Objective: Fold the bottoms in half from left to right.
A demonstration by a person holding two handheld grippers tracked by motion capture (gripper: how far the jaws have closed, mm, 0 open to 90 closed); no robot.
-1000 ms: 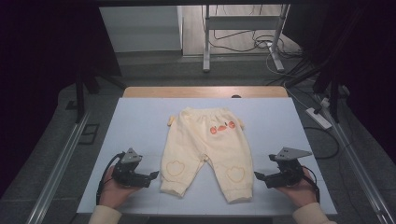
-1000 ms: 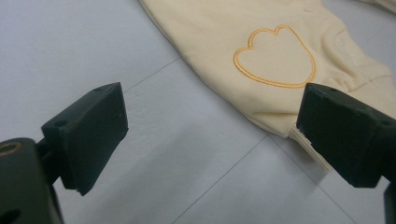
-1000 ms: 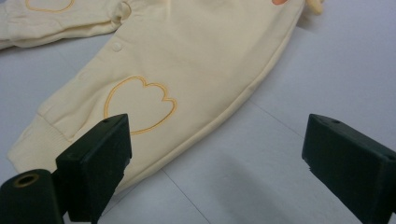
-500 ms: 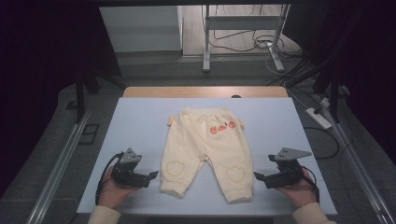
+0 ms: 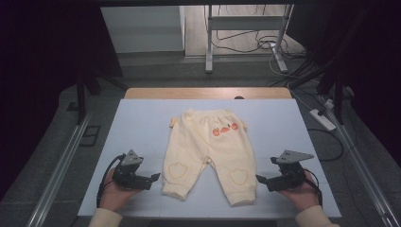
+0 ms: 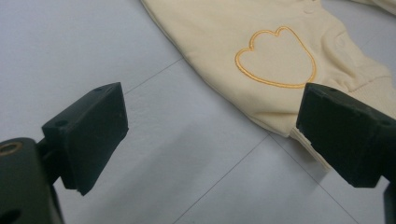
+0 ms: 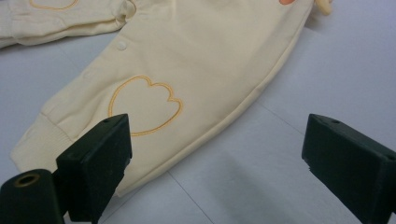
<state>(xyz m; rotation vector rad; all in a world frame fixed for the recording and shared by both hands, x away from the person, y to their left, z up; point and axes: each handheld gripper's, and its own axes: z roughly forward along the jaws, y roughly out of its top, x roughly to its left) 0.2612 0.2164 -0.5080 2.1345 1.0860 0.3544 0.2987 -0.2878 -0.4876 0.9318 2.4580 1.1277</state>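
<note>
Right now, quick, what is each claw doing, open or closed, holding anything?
Left claw: open, holding nothing, beside one leg cuff of the pale yellow cotton baby trousers.
Right claw: open, holding nothing, beside the other leg cuff.

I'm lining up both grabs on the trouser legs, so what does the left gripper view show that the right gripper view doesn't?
Left gripper view: one leg's ribbed hem, partly behind a jaw, of the cream baby trousers with orange heart outlines.

Right gripper view: the other leg's full ribbed cuff, a snap button on the inseam, and an orange patch at the top edge.

Both: wide-open black jaws of the left gripper and right gripper, a heart outline, and the pale blue table mat.
</note>
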